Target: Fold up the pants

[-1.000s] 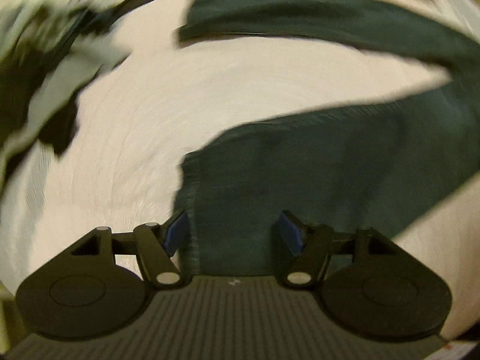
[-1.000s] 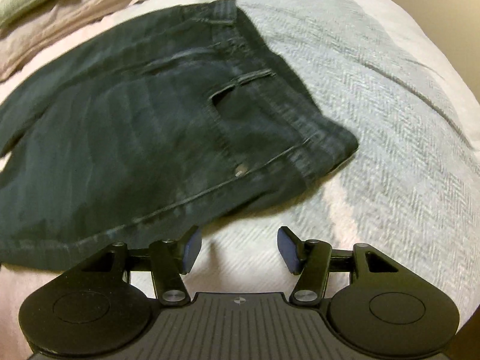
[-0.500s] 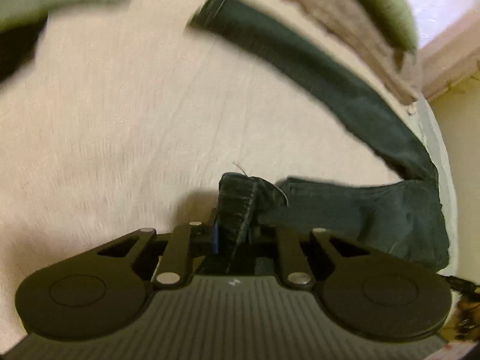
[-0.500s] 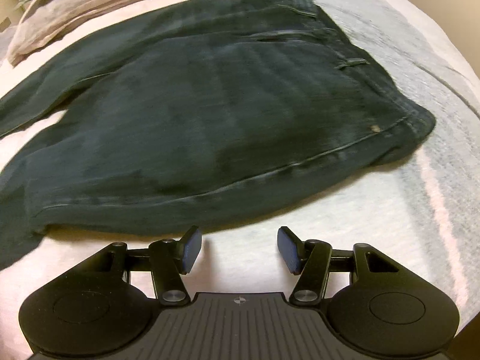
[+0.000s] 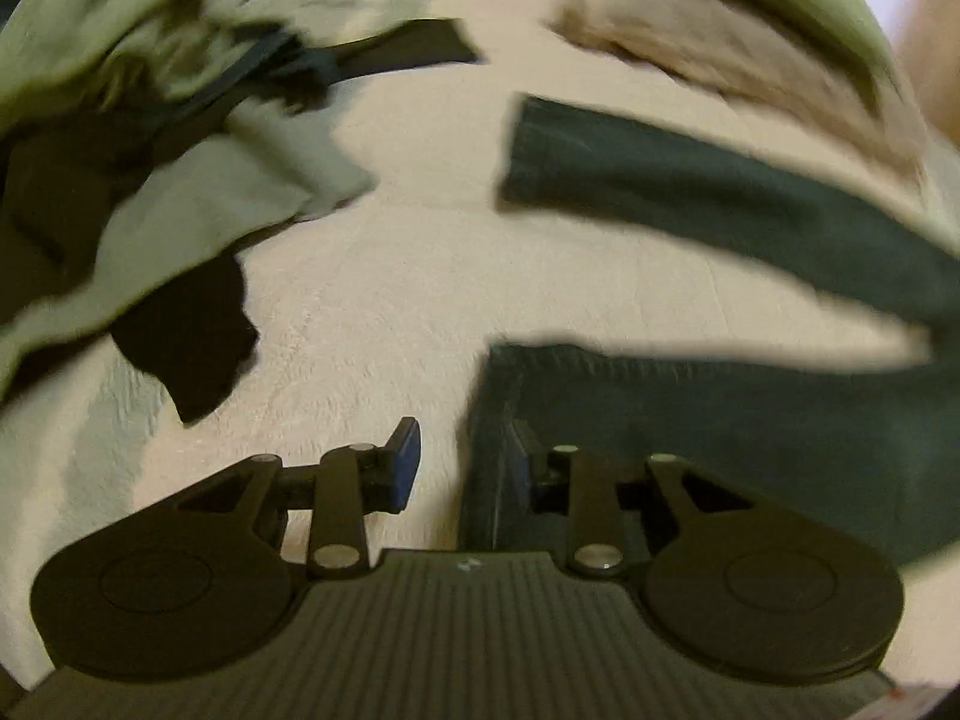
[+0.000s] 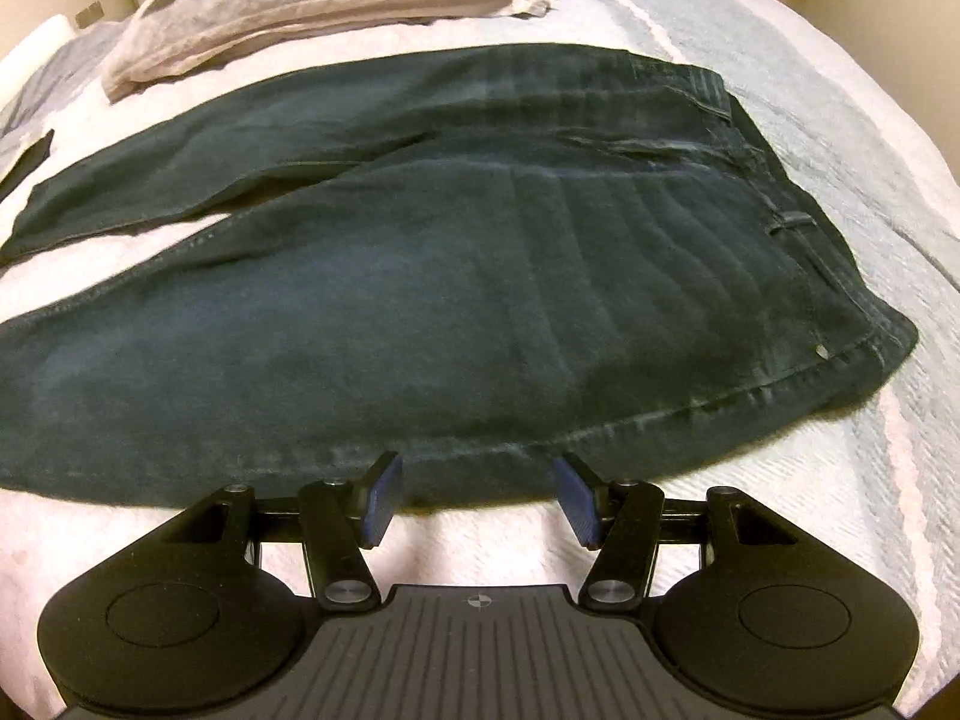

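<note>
Left gripper [image 5: 465,474]: jaws apart, empty; hem pinched half second ago now dropped, lying lower right by right jaw. Leg end repositioned; fold not begun. Right gripper [image 6: 474,501]: jaws wide, at near seam of pants [image 6: 450,300], spread mid-frame on bed [image 6: 840,120]. Containers: none seen. Far upper left: clothes heap [image 5: 150,180], blurred.

Home bedroom: made bed [image 6: 810,138] with pale woven bedspread, folded blanket [image 6: 312,6] and pillow at the head, loose clothes pile [image 5: 150,168] on it.
</note>
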Demonstrator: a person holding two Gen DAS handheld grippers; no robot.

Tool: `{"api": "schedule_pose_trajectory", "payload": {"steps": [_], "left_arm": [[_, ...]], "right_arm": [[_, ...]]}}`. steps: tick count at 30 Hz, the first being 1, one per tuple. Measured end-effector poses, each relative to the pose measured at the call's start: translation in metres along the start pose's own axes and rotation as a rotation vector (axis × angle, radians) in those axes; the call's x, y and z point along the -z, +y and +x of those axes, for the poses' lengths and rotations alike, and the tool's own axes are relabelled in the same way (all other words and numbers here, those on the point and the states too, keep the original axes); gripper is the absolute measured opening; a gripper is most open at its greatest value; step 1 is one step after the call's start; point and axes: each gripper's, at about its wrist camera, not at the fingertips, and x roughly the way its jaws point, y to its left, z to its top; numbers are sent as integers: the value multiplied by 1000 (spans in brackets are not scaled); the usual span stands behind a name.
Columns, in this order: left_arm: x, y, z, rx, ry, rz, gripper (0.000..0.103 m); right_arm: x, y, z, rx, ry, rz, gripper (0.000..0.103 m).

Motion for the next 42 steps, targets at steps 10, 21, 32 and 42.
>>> {"api": "schedule_pose_trajectory", "payload": {"steps": [10, 21, 32, 42], "left_arm": [[80, -126, 15, 59, 72, 687, 40], [58, -170, 3, -49, 120, 553, 40], [55, -284, -7, -18, 172, 527, 40], [27, -350, -17, 85, 140, 538, 40]], "right_arm": [[12, -75, -4, 88, -4, 224, 53], [-6, -220, -3, 84, -114, 534, 53], [-35, -324, 61, -93, -124, 714, 6], [-28, -345, 54, -112, -96, 720, 31]]}}
